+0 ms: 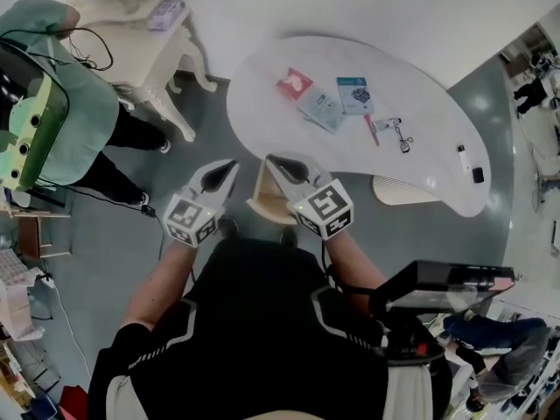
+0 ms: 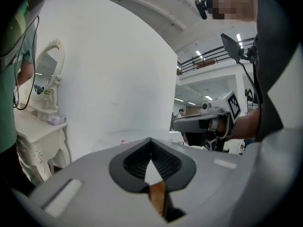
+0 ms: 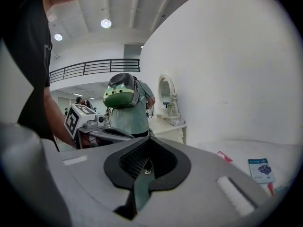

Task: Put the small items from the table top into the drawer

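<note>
Several small items lie on the white curved table: a red packet, a pale blue packet, a teal card, a red pen, a clip-like tool, a white stick and a small black piece. At the table's near edge sits a wooden drawer. My left gripper and right gripper hover on either side of the drawer, both shut and holding nothing. In the right gripper view, the red packet and teal card show past my right gripper. My left gripper points at the table.
A cream dressing table stands at the back left, with a person in green beside it. A ribbed white panel hangs under the table's right part. A black device sits by my right elbow.
</note>
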Tool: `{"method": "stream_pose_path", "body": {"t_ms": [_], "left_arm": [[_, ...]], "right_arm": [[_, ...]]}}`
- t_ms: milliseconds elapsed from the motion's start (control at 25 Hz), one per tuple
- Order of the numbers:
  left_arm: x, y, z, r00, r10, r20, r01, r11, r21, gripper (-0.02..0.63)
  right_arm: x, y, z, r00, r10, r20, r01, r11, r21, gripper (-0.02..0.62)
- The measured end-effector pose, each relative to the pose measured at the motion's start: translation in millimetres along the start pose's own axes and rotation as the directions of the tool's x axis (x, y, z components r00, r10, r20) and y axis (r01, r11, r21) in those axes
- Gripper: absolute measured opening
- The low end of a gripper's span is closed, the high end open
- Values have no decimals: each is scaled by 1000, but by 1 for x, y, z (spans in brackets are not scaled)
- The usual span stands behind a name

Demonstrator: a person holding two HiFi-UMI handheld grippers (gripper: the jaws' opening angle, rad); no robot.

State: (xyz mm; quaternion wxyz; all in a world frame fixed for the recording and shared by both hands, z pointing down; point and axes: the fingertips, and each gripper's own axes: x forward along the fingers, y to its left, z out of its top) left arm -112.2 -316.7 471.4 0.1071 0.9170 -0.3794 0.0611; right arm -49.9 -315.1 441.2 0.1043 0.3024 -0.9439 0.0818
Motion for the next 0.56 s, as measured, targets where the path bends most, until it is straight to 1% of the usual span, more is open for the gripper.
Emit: {"method": "stream_pose_path", "body": {"t_ms": [360, 560], "left_arm": [[5, 1, 2, 1000, -6, -3, 6, 1000, 16, 0], [5, 0, 4, 1000, -9, 0, 9, 1000, 8, 0]], "right_arm": [[-3, -6, 2, 1000, -10, 3, 10, 1000, -7, 0], [-4, -8, 5, 1000, -23, 7, 23, 1000, 0, 0]]}}
